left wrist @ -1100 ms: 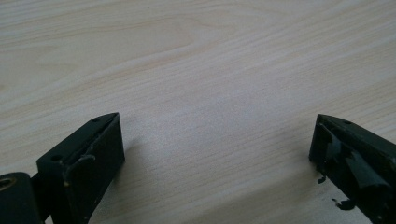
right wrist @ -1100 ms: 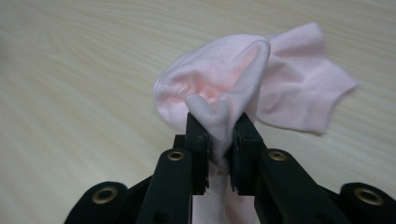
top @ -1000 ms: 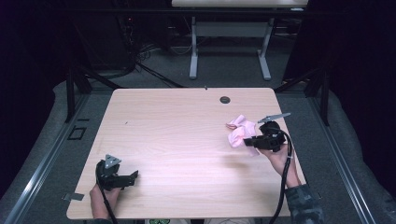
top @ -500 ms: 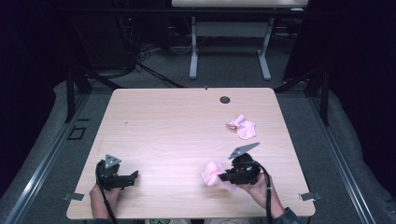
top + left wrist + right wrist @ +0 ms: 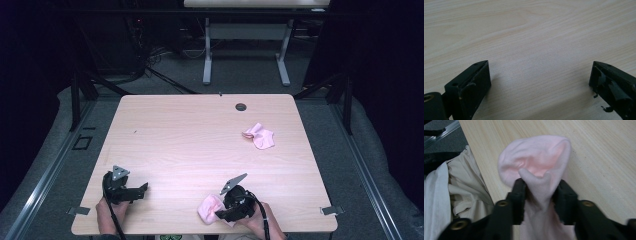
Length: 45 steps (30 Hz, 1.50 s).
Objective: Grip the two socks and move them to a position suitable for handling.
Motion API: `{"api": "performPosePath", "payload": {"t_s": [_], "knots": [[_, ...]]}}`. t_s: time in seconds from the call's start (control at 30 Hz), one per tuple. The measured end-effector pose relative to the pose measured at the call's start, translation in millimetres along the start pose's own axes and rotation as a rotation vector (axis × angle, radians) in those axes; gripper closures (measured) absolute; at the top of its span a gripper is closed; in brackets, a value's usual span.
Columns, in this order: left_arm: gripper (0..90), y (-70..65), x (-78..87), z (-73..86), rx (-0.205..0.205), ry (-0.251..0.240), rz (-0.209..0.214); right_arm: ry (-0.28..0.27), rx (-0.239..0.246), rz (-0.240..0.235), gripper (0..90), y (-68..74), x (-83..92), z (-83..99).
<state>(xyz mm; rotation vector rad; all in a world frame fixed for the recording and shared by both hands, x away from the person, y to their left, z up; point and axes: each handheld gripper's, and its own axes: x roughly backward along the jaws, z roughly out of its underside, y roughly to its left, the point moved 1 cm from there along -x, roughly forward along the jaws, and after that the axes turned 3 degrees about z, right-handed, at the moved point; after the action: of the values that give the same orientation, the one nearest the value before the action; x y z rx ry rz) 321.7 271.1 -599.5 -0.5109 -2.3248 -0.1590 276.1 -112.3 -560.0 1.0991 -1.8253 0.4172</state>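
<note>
A pink sock (image 5: 208, 209) lies bunched at the table's near edge, and my right gripper (image 5: 220, 214) lies over it from the right. In the right gripper view the sock (image 5: 536, 157) spreads out on the wood ahead. A loose fold of it stands between the black fingers (image 5: 518, 192). The right gripper (image 5: 540, 192) has just been opening its jaws and now stands open around that fold. A second pink sock (image 5: 260, 136) lies far off at the right. My left gripper (image 5: 142, 189) rests open at the near left. Between the left gripper's (image 5: 540, 80) jaws is bare wood.
The light wooden table (image 5: 190, 135) has a dark cable hole (image 5: 241, 106) near its far edge. The person's beige clothing (image 5: 461, 192) hangs just past the near edge beside the sock. A desk frame (image 5: 245, 55) stands on the floor behind.
The right gripper carried one pink sock from the right side, beside the other sock, down to the near edge at the middle. Its jaws have parted there. The left gripper stayed put.
</note>
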Motion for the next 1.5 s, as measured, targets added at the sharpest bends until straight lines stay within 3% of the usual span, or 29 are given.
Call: {"api": "performPosePath", "payload": {"t_s": [0.2, 0.3, 0.33, 0.4, 0.43, 0.5, 0.53, 0.6, 0.63, 0.73, 0.83, 1.0, 1.07, 1.17, 1.5], "knots": [[3.6, 0.0, 0.0, 0.0, 0.000, 0.000, 0.000, -0.046, -0.012, 0.021, 22.6, -11.3, 20.7, 0.4], [3.6, -0.1, 0.1, 0.0, 0.000, 0.001, 0.000, -0.063, -0.031, 0.027, 15.6, -17.6, 28.5, 1.3], [3.6, 0.0, 0.1, 0.0, 0.000, 0.001, 0.000, -0.073, -0.047, 0.039, 13.0, -27.3, 38.0, 2.0], [3.6, 0.0, 0.1, 0.0, 0.000, 0.001, 0.000, -0.086, -0.056, 0.044, 11.3, -32.6, 42.6, 2.6], [3.6, 0.0, 0.0, 0.0, 0.000, 0.000, 0.000, -0.097, -0.073, 0.058, 4.9, -44.1, 51.2, 3.3], [3.6, 0.0, 0.0, 0.0, 0.000, 0.000, 0.000, -0.101, -0.081, 0.062, 4.3, -48.4, 54.2, 3.4], [3.6, 0.0, 0.0, 0.0, 0.000, 0.000, 0.000, -0.112, -0.103, 0.094, 2.1, -63.5, 62.7, 3.3], [3.6, 0.0, 0.0, 0.0, 0.000, 0.000, 0.000, -0.116, -0.115, 0.104, 0.5, -69.4, 64.8, 3.0], [3.6, 0.0, 0.0, 0.0, 0.000, 0.001, 0.000, -0.123, -0.149, 0.130, 0.0, -88.9, 70.0, 1.6], [3.6, 0.0, 0.1, 0.0, -0.001, 0.001, 0.000, -0.132, -0.188, 0.177, 0.0, -113.8, 72.7, -1.2], [3.6, -0.1, 0.0, 0.0, 0.000, 0.001, 0.000, -0.110, -0.242, 0.200, 0.0, -142.3, 71.2, -6.3], [3.7, -0.1, 0.1, 0.0, -0.001, 0.000, 0.001, -0.069, -0.309, 0.214, 0.0, -177.3, 65.1, -15.6], [3.7, 0.0, 0.1, 0.0, -0.001, 0.001, 0.000, -0.062, -0.318, 0.217, 0.0, -183.6, 64.5, -17.1], [3.8, 0.0, 0.1, -0.1, -0.002, 0.001, 0.000, -0.079, -0.370, 0.233, 0.0, -206.4, 63.4, -24.1], [4.2, -0.2, 0.3, 0.1, -0.005, -0.001, 0.001, -0.118, -0.479, 0.266, 3.1, -251.7, 57.5, -50.8]]}}
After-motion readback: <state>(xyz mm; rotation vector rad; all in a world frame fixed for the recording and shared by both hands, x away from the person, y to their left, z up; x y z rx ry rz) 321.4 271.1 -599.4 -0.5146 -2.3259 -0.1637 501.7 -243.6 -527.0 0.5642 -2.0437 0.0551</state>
